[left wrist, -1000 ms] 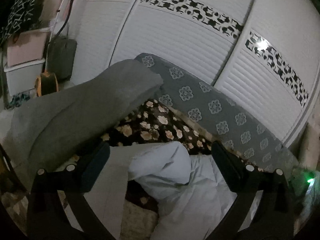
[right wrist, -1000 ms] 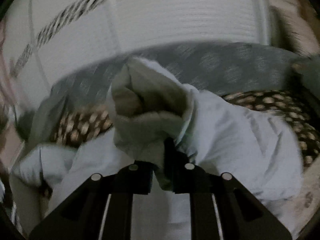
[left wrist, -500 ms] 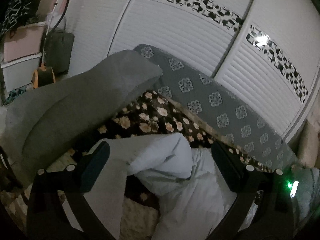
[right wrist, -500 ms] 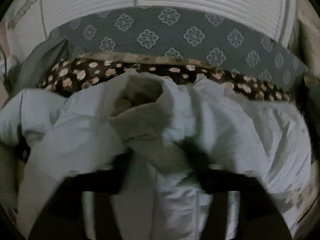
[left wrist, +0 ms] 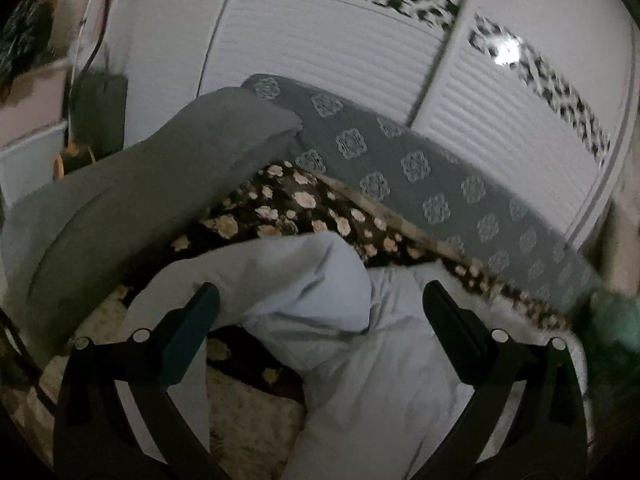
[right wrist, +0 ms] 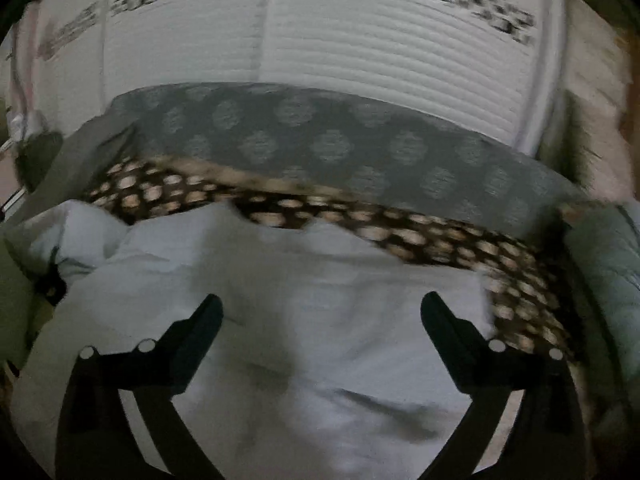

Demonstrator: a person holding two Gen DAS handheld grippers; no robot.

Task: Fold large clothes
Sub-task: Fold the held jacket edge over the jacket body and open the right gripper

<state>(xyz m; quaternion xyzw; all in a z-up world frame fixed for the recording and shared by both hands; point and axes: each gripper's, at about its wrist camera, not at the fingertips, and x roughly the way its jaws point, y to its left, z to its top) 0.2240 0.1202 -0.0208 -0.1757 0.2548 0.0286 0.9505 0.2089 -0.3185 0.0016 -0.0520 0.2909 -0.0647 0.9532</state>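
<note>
A pale blue garment (left wrist: 312,292) lies crumpled on the dark flowered blanket (left wrist: 280,208) of a bed. In the left wrist view a rounded fold of it bulges up between the wide-apart fingers of my left gripper (left wrist: 320,300), which is open and grips nothing. In the right wrist view the same pale garment (right wrist: 320,340) spreads flatter under my right gripper (right wrist: 320,312). Its jaws are opening, spread wide above the cloth, and nothing is pinched between them.
A grey patterned bolster (left wrist: 420,172) runs along the far side of the bed against white louvred wardrobe doors (left wrist: 340,48). A plain grey cushion (left wrist: 152,184) lies on the left. A pale green quilted item (right wrist: 608,272) sits at the right edge.
My right gripper let go of the bunched cloth it had pinched, opened wide and pulled back and up; the cloth dropped flat. The left gripper drifted slightly closer to the fold, still open.
</note>
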